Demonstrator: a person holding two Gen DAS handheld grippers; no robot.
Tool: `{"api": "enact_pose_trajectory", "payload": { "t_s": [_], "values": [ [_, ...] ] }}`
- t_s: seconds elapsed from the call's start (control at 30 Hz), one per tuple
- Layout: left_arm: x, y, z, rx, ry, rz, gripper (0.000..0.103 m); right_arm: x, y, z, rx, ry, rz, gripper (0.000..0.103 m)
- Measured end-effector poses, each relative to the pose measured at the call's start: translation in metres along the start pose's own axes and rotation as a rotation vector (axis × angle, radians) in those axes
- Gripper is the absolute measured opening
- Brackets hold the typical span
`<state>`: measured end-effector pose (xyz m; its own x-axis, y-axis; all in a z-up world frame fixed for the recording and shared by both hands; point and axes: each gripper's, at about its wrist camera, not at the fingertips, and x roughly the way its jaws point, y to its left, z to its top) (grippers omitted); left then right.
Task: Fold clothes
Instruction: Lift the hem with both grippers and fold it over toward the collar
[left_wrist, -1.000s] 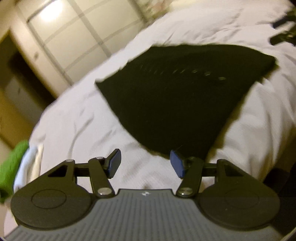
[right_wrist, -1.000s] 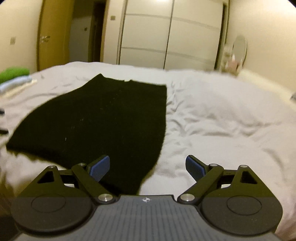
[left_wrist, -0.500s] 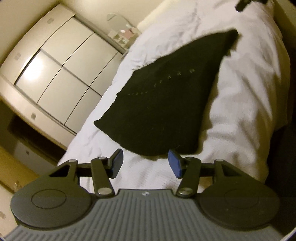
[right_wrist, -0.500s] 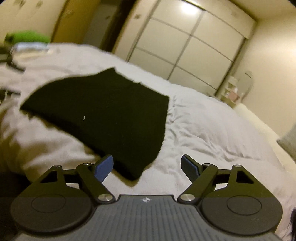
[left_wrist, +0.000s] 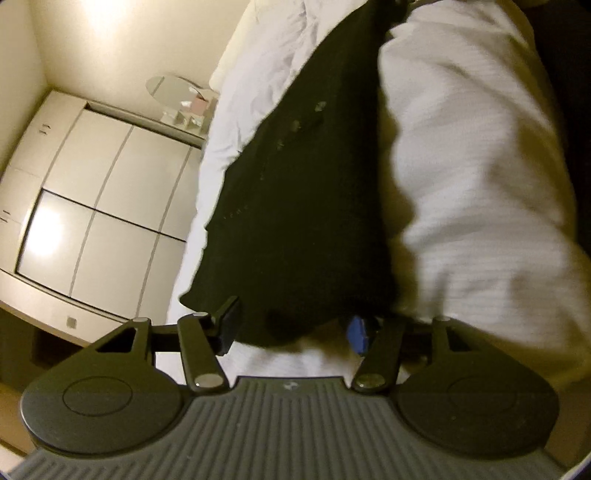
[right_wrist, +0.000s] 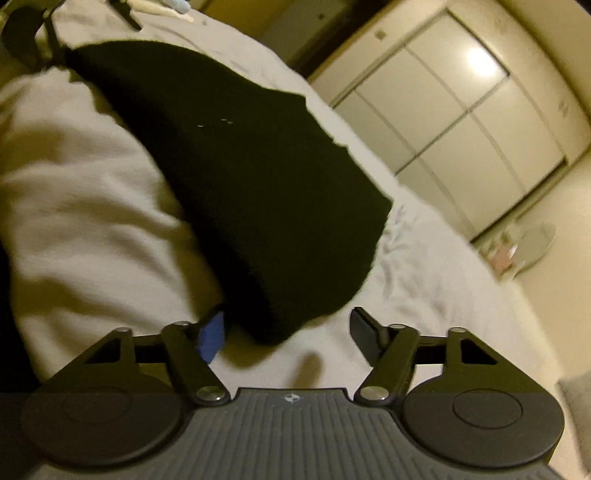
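Bedroom, dim warm light; white bed (left_wrist: 480, 192) with rumpled cover, pale sliding wardrobe (left_wrist: 103, 206) along far wall, small round mirror (left_wrist: 170, 86) beside it.

Black garment (left_wrist: 306, 206) spread flat on bed, long side running close along near edge of bed. Row of small buttons faintly visible down its middle in left view. Laid out flat, probably so that both near corners can be taken at once for a fold away from the edge.

Left gripper (left_wrist: 291, 332): jaws apart, nothing clamped. One near corner of garment sits between the fingers; blue pad (left_wrist: 357, 334) just beside the cloth, contact not resolvable.

Right gripper (right_wrist: 290, 334): jaws likewise spread, empty. Other near corner of black garment (right_wrist: 258, 192) bulges between the fingers; blue pad (right_wrist: 212, 334) just beside the hem, dark finger (right_wrist: 365, 332) apart from it, over bare sheet.

Both tools rolled sideways, presumably to put one finger under and one over the hem. Judgement: pre-grasp stage, no fold made yet.

Edges and room: bed (right_wrist: 81, 192) drops off right beside the garment's near side, so little margin there; risk of pinching bedcover together with cloth. Wide bare sheet beyond the far side, toward wardrobe (right_wrist: 461, 122), ample for carrying corners across. Small items (right_wrist: 155, 7) at a far corner of bed, well apart. Motion blur at bed edge; fine detail uncertain.
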<state>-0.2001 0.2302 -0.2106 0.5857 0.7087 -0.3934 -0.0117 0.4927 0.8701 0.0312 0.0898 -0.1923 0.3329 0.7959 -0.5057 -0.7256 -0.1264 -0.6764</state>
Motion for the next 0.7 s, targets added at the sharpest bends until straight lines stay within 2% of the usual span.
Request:
{"api": "enact_pose_trajectory", "payload": {
  "t_s": [0.07, 0.1, 0.17, 0.23, 0.27, 0.3, 0.37, 0.47, 0.57, 0.7],
  "values": [
    [0.007, 0.004, -0.001, -0.001, -0.006, 0.000, 0.049, 0.009, -0.002, -0.004, -0.072, -0.032, -0.006, 0.059],
    [0.010, 0.004, -0.002, 0.004, -0.007, -0.002, 0.038, 0.013, -0.002, -0.006, -0.108, -0.051, -0.004, 0.052],
    [0.016, -0.001, -0.003, 0.032, -0.015, -0.001, 0.030, 0.019, 0.001, -0.009, -0.178, -0.088, -0.002, 0.049],
    [0.020, -0.009, -0.004, 0.063, -0.028, -0.002, 0.019, 0.025, 0.006, -0.011, -0.236, -0.117, 0.004, 0.039],
    [0.022, -0.011, -0.004, 0.074, -0.032, 0.000, 0.017, 0.028, 0.008, -0.012, -0.259, -0.126, 0.008, 0.035],
    [0.023, -0.010, -0.004, 0.076, -0.034, 0.001, 0.013, 0.029, 0.009, -0.011, -0.273, -0.122, 0.022, 0.022],
    [0.022, -0.002, -0.004, 0.042, -0.032, -0.013, 0.011, 0.032, 0.010, -0.008, -0.295, -0.113, 0.049, 0.019],
    [0.013, 0.019, -0.001, -0.053, -0.041, -0.030, 0.010, 0.025, -0.004, 0.003, -0.248, -0.081, 0.091, 0.015],
    [-0.004, 0.037, 0.003, -0.118, -0.057, -0.013, 0.010, 0.004, -0.021, 0.020, -0.183, -0.082, 0.100, 0.014],
    [-0.028, 0.054, 0.006, -0.175, -0.075, -0.002, 0.009, -0.029, -0.034, 0.039, -0.162, -0.101, 0.089, 0.014]
  ]
}}
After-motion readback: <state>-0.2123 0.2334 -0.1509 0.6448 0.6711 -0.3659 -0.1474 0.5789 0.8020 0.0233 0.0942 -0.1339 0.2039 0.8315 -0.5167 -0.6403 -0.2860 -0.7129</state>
